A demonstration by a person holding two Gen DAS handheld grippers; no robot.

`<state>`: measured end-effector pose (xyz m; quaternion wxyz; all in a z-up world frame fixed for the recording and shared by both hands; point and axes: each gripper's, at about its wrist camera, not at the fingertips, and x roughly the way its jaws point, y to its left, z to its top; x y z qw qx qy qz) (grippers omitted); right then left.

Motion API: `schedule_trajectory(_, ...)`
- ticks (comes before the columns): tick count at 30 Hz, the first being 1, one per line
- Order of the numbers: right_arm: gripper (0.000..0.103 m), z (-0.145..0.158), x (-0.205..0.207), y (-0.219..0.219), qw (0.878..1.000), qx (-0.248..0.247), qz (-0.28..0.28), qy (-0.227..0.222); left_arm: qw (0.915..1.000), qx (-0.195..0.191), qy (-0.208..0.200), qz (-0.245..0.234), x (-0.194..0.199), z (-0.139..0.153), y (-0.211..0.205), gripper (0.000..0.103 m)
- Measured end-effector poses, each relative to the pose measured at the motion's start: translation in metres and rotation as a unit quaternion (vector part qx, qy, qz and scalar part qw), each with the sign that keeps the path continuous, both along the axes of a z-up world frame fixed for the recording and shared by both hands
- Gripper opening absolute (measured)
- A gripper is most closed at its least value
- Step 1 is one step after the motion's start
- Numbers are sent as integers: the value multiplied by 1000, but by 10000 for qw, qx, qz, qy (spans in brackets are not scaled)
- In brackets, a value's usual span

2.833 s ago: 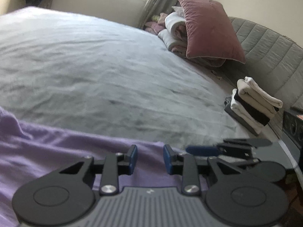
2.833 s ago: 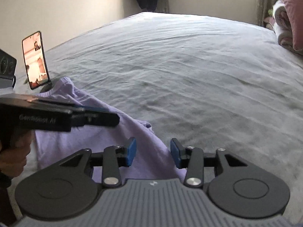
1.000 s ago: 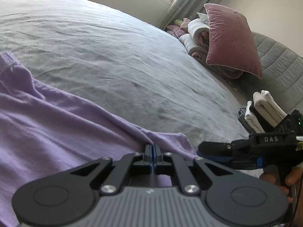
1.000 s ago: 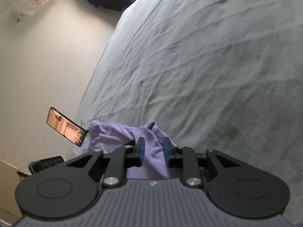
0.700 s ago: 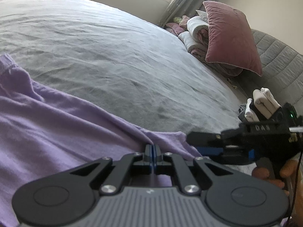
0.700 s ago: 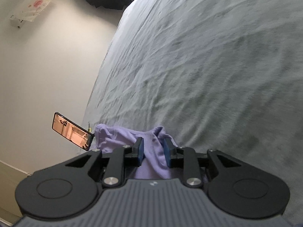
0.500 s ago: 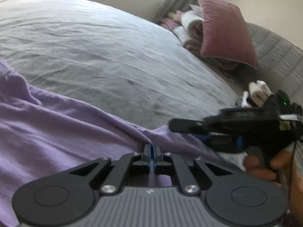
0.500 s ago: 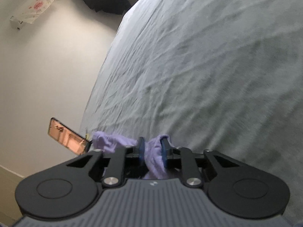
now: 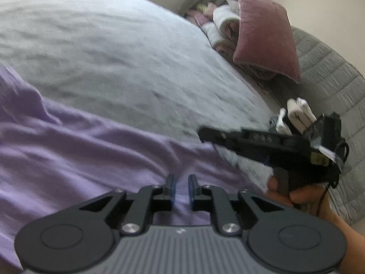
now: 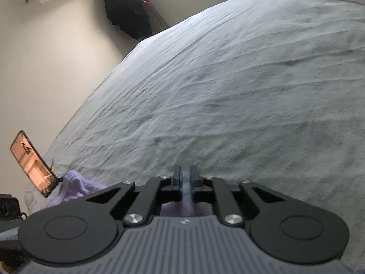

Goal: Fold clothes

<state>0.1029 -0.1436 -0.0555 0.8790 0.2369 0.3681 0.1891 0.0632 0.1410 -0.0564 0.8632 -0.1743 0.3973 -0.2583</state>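
A pale purple garment (image 9: 79, 155) lies spread over the near part of the grey bed (image 9: 114, 57). My left gripper (image 9: 181, 186) sits low over its near edge; its jaws are opening, and the cloth shows through the gap without being pinched. The right gripper (image 9: 202, 134), held by a hand (image 9: 296, 196), hovers at the garment's right end. In the right wrist view, my right gripper (image 10: 186, 180) has a narrow gap holding a thin strip of purple cloth; its jaws are easing open. More of the garment (image 10: 75, 182) bunches at the lower left.
A pink pillow (image 9: 264, 32) and rolled bedding lean on the grey quilted headboard (image 9: 330, 80). A stack of folded clothes (image 9: 296, 114) sits at the bed's right edge. A propped phone (image 10: 32, 164) stands by the left edge. Dark clothing (image 10: 127, 6) hangs on the far wall.
The left jaws, pressed together on the cloth before, now stand apart. The right gripper narrowed onto the purple bunch, swung leftward over the garment, and its view tilted up across the bed.
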Motion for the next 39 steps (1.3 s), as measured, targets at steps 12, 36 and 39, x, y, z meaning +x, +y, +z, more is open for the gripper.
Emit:
schedule_trajectory(12,5,5,-31,50,9785,-1782,658,-808,9713,1181,-550,1989,7,3,38,14)
schedule_trajectory(36,78,20,-123,25,9490,-2805,-1010,-1028,9448,2613,-1706,995,-42,24,-32,96)
schedule_trajectory(39,99,15,-150,34,9429,-2977,-991,-1116,9463,2611,-1812,590,-56,21,-49,101)
